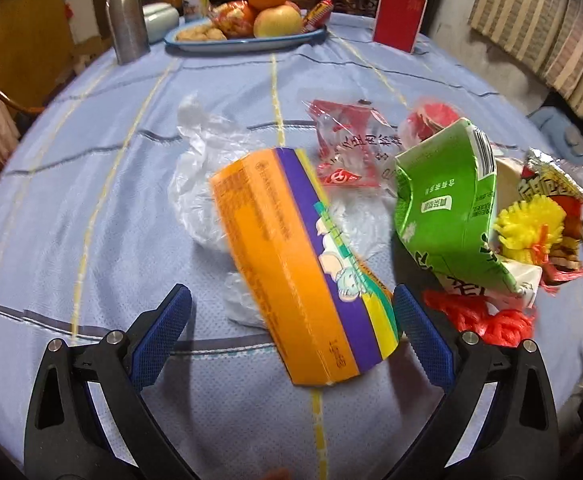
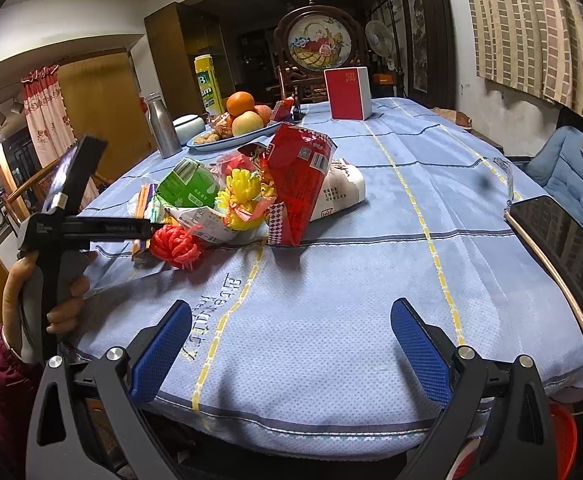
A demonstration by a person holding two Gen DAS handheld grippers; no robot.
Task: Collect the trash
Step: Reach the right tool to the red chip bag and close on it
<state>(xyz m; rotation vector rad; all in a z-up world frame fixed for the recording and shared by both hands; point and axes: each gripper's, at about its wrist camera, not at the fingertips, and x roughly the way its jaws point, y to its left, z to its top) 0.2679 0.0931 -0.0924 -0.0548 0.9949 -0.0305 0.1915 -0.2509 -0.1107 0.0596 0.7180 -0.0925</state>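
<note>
Blue-padded fingers of the left gripper (image 1: 291, 312) spread wide, with the orange box (image 1: 291, 264) between them, its lower right edge at the right pad, contact not certain. Long axis of the box running from near right to far left, far end tilted up and away over the clear plastic bag (image 1: 199, 184). Beyond the box, to its right: red wrapper (image 1: 347, 148), crushed green carton (image 1: 447, 200), yellow pompom (image 1: 527, 228), red string bundle (image 1: 487, 316), all on the blue tablecloth (image 1: 91, 200). Far behind the box, a fruit plate (image 1: 247, 40).

Right gripper (image 2: 291, 336) equally wide, nothing between its pads, low at the table's near edge, well short of the pile. Shown only here: hand (image 2: 55, 292) gripping the left tool's handle, red snack bag (image 2: 295, 184) standing upright in the pile, dark phone (image 2: 563, 256) far right of it. Box barely visible from this side behind the carton.
</note>
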